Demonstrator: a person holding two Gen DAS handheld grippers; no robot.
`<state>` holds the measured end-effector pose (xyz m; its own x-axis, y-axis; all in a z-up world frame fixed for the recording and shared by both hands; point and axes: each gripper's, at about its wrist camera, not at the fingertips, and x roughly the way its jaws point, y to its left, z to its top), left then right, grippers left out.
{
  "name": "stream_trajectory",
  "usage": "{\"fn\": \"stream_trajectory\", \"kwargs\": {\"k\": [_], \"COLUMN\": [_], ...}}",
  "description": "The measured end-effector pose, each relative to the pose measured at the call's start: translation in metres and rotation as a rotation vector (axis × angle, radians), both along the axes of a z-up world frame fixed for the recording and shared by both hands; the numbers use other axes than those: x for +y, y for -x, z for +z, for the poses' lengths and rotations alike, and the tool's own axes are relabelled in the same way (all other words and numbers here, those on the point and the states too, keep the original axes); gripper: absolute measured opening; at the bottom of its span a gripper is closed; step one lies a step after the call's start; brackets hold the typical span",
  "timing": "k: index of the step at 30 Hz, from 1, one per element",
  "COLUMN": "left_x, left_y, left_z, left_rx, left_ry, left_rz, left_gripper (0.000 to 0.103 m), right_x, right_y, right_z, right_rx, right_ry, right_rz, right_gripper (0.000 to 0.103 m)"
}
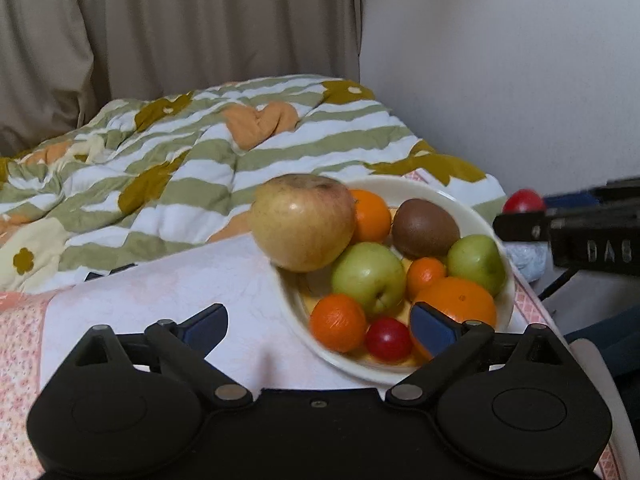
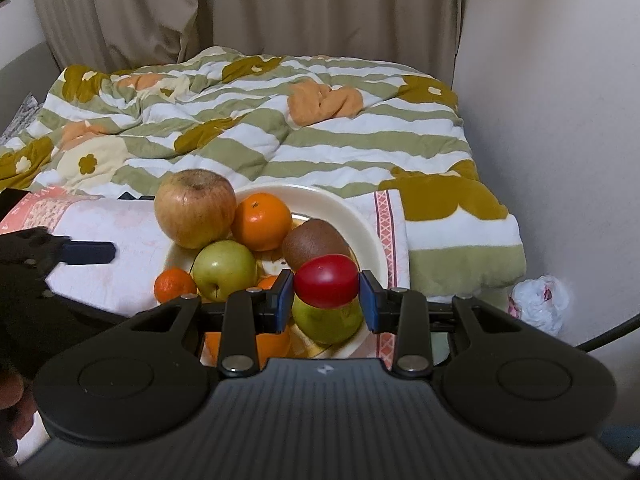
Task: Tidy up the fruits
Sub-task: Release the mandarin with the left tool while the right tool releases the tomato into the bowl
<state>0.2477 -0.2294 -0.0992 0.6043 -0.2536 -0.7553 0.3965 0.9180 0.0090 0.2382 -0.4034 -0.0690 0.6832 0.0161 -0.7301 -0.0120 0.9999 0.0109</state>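
Note:
A cream bowl (image 1: 440, 190) (image 2: 360, 216) on a pink-and-white cloth holds a big yellow-red apple (image 1: 302, 222) (image 2: 195, 208) on its left rim. Also in it are a kiwi (image 1: 424, 226) (image 2: 316, 240), green apples (image 1: 368, 276) (image 2: 226, 266), several oranges and a small red fruit (image 1: 388, 338). My left gripper (image 1: 318, 312) stands open over the bowl's near-left edge with nothing between its fingers; one left finger (image 2: 90, 252) shows in the right wrist view. My right gripper (image 2: 326, 286) is shut on a second red fruit (image 2: 326, 274) (image 1: 524, 200), held just above the bowl's near-right side.
The pink-and-white cloth (image 1: 180, 280) covers the low surface under the bowl. Behind it lies a crumpled striped quilt (image 2: 280, 140), with beige curtains (image 2: 280, 8) beyond. A white wall (image 2: 560, 120) rises on the right, and a white plastic bag (image 2: 538, 300) lies on the floor by it.

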Motion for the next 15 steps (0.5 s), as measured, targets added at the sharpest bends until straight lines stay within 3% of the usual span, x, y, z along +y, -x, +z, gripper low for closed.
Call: {"fn": "stream_trajectory", "kwargs": {"k": [7, 15], "left_x": [0.026, 0.047], "left_y": [0.004, 0.009], "left_z": [0.012, 0.020], "left_rx": [0.018, 0.018], "left_ry": [0.044, 0.050], "left_rz": [0.074, 0.136], "left_gripper": [0.100, 0.100], "right_x": [0.008, 0.029], "right_y": [-0.016, -0.040], "right_z": [0.003, -0.012], "right_rx": [-0.006, 0.001], "right_ry": [0.005, -0.022], "right_rz": [0.033, 0.077], "right_gripper": [0.050, 0.050]}}
